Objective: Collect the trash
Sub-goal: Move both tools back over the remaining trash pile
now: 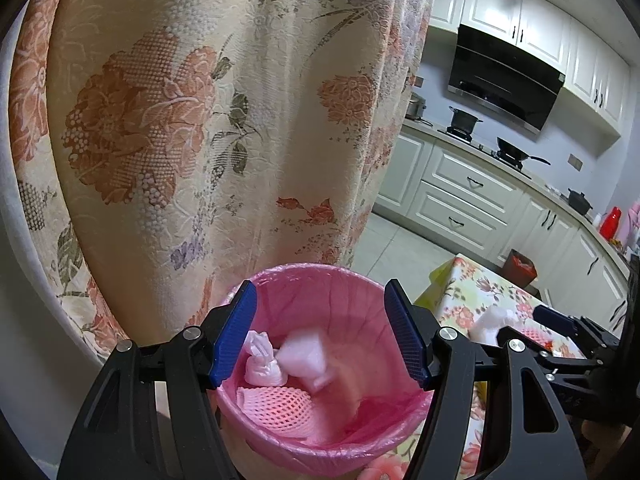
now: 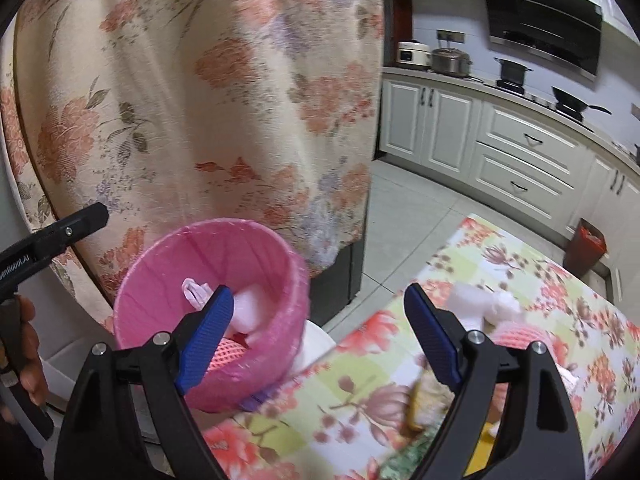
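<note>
Jaws on the left gripper (image 1: pixel 320 330) stand apart with nothing pressed between them, and they hang over the mouth of the pink-lined bin (image 1: pixel 280 280) at the lower centre of the left wrist view. Inside the bin lie a knotted white wad (image 1: pixel 262 364), a blurred white scrap (image 1: pixel 306 356) that seems to be dropping in, and a pink foam net (image 1: pixel 276 404). The right gripper (image 2: pixel 320 334) also has its jaws wide apart and empty. It hangs over the flowered tablecloth (image 2: pixel 360 412) at the lower middle of the right wrist view, with the bin to its left.

More trash waits on the table at the right of that view: a white crumpled wad (image 2: pixel 480 300) with another pink foam net (image 2: pixel 516 334) just below it, and a yellowish scrap (image 2: pixel 426 400) near the right gripper's right finger. The sensible next pick is probably one of these. The right gripper should keep its jaws wide, come down so a piece sits squarely between the pads, and close gently, since the foam and paper are soft and could slip. The left gripper should move off the bin so the mouth is free.
</note>
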Available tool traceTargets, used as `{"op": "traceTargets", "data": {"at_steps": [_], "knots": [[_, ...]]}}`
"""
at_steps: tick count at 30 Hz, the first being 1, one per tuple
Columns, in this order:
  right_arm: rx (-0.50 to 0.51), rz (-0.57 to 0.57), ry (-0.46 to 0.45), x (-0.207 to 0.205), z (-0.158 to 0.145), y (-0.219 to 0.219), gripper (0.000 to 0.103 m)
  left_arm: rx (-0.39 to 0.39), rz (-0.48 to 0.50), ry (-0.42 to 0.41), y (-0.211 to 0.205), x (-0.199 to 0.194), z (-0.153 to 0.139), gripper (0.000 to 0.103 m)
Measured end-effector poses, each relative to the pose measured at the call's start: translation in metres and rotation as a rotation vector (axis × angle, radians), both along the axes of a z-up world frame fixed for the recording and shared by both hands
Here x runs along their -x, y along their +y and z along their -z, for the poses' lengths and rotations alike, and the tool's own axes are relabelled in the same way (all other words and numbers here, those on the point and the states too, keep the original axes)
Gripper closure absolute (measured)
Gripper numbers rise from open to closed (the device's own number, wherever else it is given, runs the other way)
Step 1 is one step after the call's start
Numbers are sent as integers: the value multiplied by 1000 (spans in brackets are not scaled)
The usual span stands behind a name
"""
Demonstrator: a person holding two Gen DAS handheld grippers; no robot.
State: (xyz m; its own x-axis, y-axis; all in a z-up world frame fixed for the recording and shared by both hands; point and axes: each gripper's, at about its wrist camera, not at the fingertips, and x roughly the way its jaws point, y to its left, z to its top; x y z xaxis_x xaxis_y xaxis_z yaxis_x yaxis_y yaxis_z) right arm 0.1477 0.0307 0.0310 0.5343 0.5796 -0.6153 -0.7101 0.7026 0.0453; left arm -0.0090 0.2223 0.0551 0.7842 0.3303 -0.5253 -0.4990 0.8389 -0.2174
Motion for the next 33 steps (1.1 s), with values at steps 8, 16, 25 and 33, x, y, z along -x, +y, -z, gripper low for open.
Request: {"op": "traceTargets", "data": {"at_steps": [8, 16, 25, 33], "knots": [[-4, 100, 3, -3, 5, -55, 18, -4, 34, 9, -16, -3, -1, 41], [0, 198, 17, -6, 16, -116, 18, -13, 90, 16, -46, -16, -3, 41], [6, 293, 43, -7, 31, -177, 18, -10, 181, 37, -88, -37, 2, 41], [11, 368, 73, -7, 49, -224, 18, -6, 268, 68, -127, -57, 14, 41]]}}
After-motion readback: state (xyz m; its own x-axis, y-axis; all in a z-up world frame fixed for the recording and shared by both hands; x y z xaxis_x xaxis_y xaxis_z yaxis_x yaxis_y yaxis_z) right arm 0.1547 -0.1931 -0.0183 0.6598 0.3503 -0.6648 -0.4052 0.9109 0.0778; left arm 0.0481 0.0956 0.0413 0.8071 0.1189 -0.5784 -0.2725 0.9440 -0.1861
